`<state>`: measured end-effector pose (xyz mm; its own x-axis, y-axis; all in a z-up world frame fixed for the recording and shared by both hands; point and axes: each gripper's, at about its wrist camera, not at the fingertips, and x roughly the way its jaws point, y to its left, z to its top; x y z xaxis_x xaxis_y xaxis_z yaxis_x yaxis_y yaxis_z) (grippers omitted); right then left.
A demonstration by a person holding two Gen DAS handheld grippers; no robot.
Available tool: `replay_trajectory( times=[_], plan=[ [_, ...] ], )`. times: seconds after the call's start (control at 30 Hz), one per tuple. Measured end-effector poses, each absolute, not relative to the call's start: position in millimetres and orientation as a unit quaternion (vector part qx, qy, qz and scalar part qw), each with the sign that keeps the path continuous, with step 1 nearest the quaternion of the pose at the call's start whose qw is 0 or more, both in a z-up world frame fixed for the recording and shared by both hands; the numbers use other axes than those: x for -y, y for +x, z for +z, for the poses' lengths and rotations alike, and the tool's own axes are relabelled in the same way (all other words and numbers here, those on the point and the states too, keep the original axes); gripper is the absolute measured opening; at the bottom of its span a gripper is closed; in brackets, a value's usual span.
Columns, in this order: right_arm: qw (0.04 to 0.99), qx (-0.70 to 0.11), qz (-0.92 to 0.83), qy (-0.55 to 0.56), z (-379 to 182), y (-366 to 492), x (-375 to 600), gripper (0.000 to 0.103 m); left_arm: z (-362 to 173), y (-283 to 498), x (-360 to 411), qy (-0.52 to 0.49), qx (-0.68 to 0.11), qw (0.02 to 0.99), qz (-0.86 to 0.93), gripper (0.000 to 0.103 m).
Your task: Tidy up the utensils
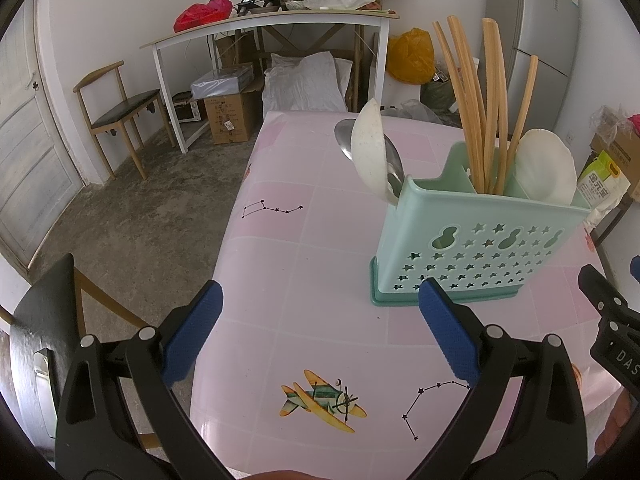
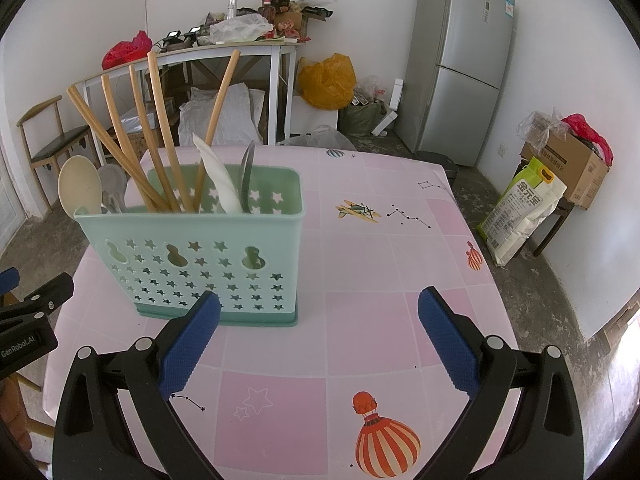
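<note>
A mint green utensil holder [image 1: 472, 240] [image 2: 192, 248] with star cutouts stands upright on the pink table [image 1: 304, 264] [image 2: 380, 272]. Several wooden chopsticks [image 1: 484, 104] [image 2: 160, 132] stick up from its middle compartment. White spoons [image 1: 370, 148] [image 2: 78, 190] and a metal spoon [image 1: 394, 172] [image 2: 247, 172] sit in its end compartments. My left gripper [image 1: 320, 304] is open over the table's near left part, holding nothing. My right gripper [image 2: 320, 312] is open too, its left finger in front of the holder's base.
Behind the table are a cluttered white desk [image 1: 272, 24] [image 2: 224, 46], a wooden chair [image 1: 116, 108], a grey fridge [image 2: 460, 64], a yellow bag [image 2: 326, 80] and boxes. A dark chair back [image 1: 44, 320] stands at the near left.
</note>
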<state>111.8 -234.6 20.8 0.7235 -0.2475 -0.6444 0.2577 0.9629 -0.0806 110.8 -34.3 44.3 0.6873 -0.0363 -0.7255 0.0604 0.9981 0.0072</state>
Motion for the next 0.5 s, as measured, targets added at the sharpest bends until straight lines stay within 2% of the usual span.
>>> replay_trajectory(
  times=[0.5],
  plan=[
    [0.928,-0.346,-0.136,0.006,20.5,112.0,233.8,0.096,45.2,111.4,33.4,0.015,-0.395,0.918,-0.027,0.094]
  ],
)
